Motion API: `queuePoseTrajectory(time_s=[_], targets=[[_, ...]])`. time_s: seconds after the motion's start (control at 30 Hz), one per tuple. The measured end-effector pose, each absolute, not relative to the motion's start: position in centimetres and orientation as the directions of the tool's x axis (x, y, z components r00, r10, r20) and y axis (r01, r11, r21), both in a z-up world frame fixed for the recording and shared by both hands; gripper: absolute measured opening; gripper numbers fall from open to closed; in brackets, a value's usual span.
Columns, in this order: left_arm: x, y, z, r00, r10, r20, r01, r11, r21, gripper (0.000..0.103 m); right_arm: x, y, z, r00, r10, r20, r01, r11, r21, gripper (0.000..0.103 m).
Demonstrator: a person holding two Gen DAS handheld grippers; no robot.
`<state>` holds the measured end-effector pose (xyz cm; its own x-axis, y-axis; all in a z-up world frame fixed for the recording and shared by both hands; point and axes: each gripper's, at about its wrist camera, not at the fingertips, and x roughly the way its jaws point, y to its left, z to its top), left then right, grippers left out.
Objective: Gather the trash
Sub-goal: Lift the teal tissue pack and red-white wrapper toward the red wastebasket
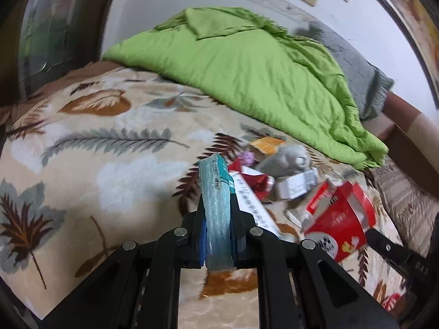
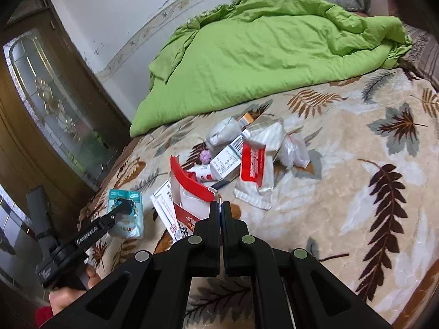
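My left gripper (image 1: 218, 211) is shut on a teal tissue packet (image 1: 216, 197) and holds it above the leaf-patterned blanket; it also shows in the right wrist view (image 2: 126, 211), at the left. My right gripper (image 2: 220, 205) is shut on the edge of a torn red and white carton (image 2: 192, 192), seen in the left wrist view (image 1: 340, 219) at the right. Behind lies a pile of trash: a white box with print (image 2: 227, 161), a red and white wrapper (image 2: 252, 167), a grey crumpled bag (image 2: 222, 134) and clear plastic (image 2: 293, 150).
A green quilt (image 2: 260, 49) is heaped at the back of the bed. The leaf-patterned blanket (image 2: 356, 192) covers the bed. A dark wooden cabinet with glass (image 2: 41, 96) stands at the left. A grey pillow (image 1: 354, 63) lies behind the quilt.
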<state>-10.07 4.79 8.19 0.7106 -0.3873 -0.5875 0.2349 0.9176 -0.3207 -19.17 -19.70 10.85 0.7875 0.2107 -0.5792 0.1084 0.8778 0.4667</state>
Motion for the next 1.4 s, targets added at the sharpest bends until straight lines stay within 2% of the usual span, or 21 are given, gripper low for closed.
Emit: queuePoseTrajectory(time_s=[0.33,0.57,0.77,0.9,1.07,1.23,1.27,1.33,1.4], targets=[[-13.7,-1.0,9.5,0.632,-0.535,-0.561,0.442,0.843,-0.306,0.012,-23.8,-22.9,12.6,0.812,0.136,-0.568,0.196,0.853,0.484,0.002],[-18.0,-6.8,10.9,0.478,-0.685,-0.55,0.625,0.705,-0.335,0.012,-31.1,-27.3,15.2,0.827,0.021,-0.561,0.299,0.83,0.471,0.002],[-22.8,-12.9,12.5,0.293,-0.783,-0.548,0.764,0.537,-0.358,0.012,-39.3,-32.1,16.8,0.8,-0.14,-0.583,0.45,0.784,0.429,0.002],[-26.6,-16.8,12.4,0.142,-0.811,-0.567,0.827,0.412,-0.383,0.012,-45.0,-34.3,16.9,0.748,-0.24,-0.619,0.554,0.739,0.384,0.002],[-30.8,-22.5,11.0,-0.041,-0.783,-0.621,0.861,0.287,-0.42,0.012,-50.8,-36.2,15.7,0.668,-0.316,-0.674,0.665,0.66,0.35,0.002],[-34.5,-25.9,9.6,-0.128,-0.734,-0.667,0.888,0.214,-0.406,0.012,-54.3,-37.2,13.7,0.603,-0.347,-0.718,0.731,0.601,0.323,0.003],[-34.9,-26.4,9.3,-0.139,-0.727,-0.673,0.888,0.209,-0.409,0.015,-54.6,-37.3,13.4,0.591,-0.349,-0.727,0.74,0.593,0.317,0.004],[-35.2,-27.0,9.1,-0.151,-0.715,-0.683,0.889,0.204,-0.41,0.037,-55.1,-37.7,13.2,0.572,-0.365,-0.735,0.761,0.57,0.31,0.006],[-35.1,-26.6,9.4,-0.139,-0.729,-0.67,0.885,0.212,-0.414,0.053,-55.1,-38.0,13.1,0.575,-0.361,-0.734,0.758,0.573,0.311,0.007]])
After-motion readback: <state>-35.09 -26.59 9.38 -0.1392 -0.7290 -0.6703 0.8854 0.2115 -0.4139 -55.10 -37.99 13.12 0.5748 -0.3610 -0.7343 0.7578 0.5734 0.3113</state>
